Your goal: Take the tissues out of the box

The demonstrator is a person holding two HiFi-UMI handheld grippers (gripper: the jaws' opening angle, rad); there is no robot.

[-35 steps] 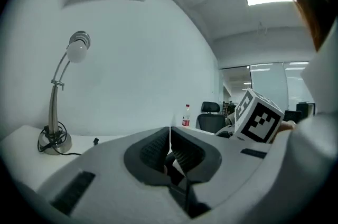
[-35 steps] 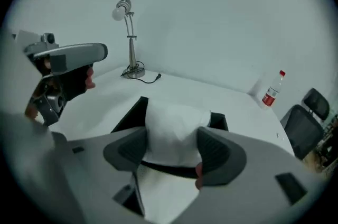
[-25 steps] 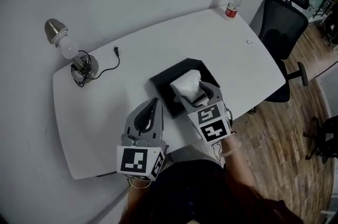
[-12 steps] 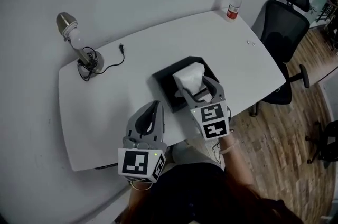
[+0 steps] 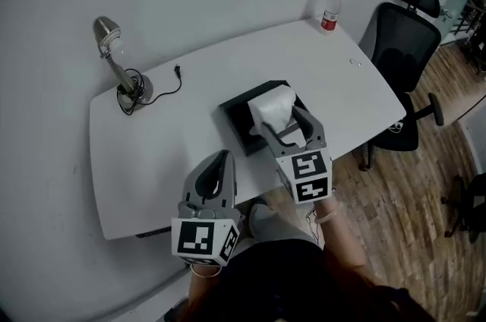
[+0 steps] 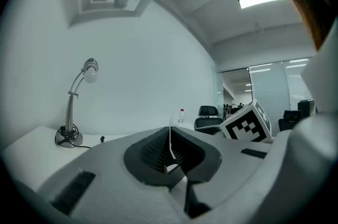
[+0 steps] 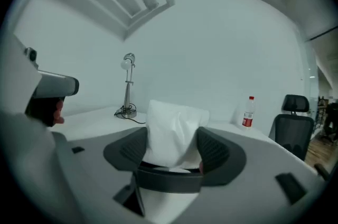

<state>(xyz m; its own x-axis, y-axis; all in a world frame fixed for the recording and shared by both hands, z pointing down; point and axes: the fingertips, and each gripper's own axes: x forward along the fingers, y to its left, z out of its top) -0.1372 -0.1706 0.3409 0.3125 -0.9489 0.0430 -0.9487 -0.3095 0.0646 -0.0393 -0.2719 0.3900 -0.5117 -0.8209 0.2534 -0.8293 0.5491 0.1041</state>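
A white tissue (image 5: 272, 106) stands up from the black box (image 5: 237, 117) in the middle of the worktop (image 5: 152, 146). Its base is hidden behind the right hand-held gripper (image 5: 282, 124), whose jaws are spread wide on either side of it. Whether the pads press it is unclear. The left hand-held gripper (image 5: 221, 158), jaws pressed together and empty, hovers at the worktop's near edge. A lamp (image 5: 118, 66) and a bottle (image 5: 329, 9) stand at the back.
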